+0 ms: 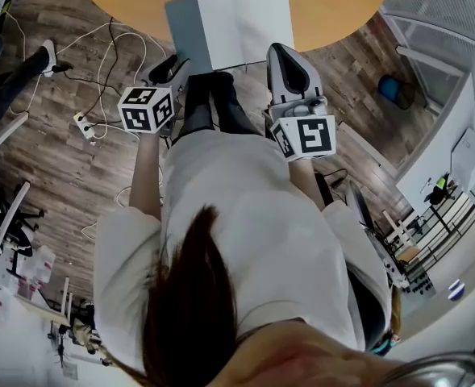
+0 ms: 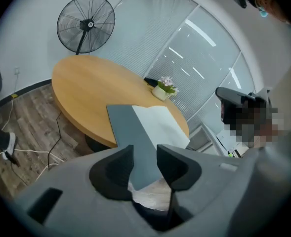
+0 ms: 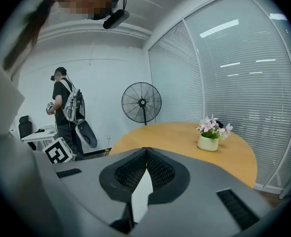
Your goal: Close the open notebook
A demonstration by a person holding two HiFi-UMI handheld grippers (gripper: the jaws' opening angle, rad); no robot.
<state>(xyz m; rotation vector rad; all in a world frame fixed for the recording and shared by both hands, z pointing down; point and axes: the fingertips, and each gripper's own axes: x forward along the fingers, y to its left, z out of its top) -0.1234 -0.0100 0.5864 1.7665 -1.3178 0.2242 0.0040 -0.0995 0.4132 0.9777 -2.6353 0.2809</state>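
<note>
At the near edge of the round wooden surface (image 1: 334, 6), the notebook (image 1: 229, 24) lies open, its grey cover to the left and a white page to the right. The left claw (image 2: 145, 156) hovers close to its near left corner, released, with nothing between the parted jaws. The right claw (image 3: 146, 151) is clenched and empty, tips meeting, near the notebook's near right corner. A small pot of flowers (image 3: 212, 136) stands farther back on the surface.
</note>
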